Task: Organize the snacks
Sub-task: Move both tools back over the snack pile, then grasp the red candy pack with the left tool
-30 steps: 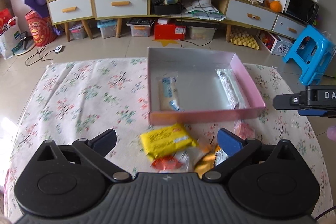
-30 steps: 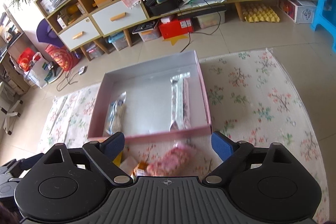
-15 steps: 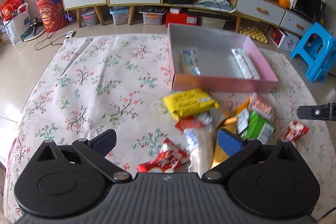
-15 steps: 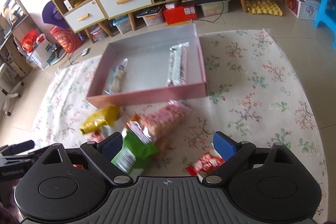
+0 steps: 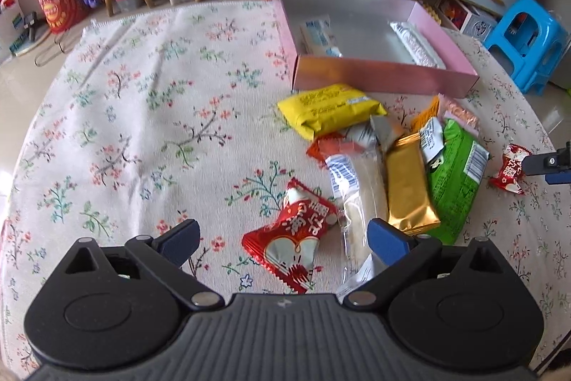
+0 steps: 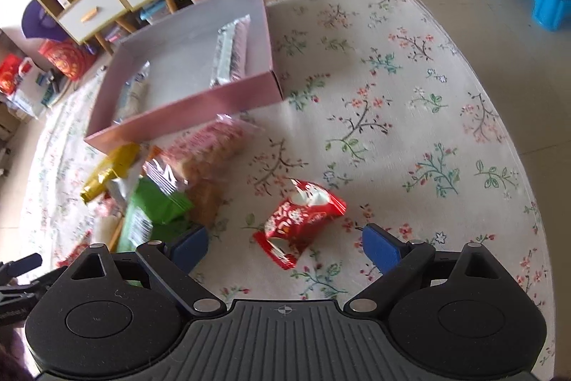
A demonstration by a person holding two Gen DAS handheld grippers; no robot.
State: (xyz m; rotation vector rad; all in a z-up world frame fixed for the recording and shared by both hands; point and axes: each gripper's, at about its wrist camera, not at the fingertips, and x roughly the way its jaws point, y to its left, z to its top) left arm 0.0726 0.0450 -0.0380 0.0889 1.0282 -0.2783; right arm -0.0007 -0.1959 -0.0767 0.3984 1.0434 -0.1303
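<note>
Between right tool (image 6: 285, 243) tips, red packet (image 6: 299, 224), lengthwise toward camera

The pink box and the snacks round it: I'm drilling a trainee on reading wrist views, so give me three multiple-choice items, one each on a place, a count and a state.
1. Where does the yellow packet lie?
A. inside the box
B. on the cloth just in front of the box
C. on the blue stool

2. How many snacks lie in the box?
A. none
B. two
C. five

3. How is the right gripper?
A. open, holding nothing
B. shut on a red packet
C. shut on the box wall

Key:
1 B, the yellow packet lies outside the pink box, against its near wall.
2 B, a white-blue packet and a silver bar.
3 A, the right gripper has its fingers spread round the red packet, touching nothing.
</note>
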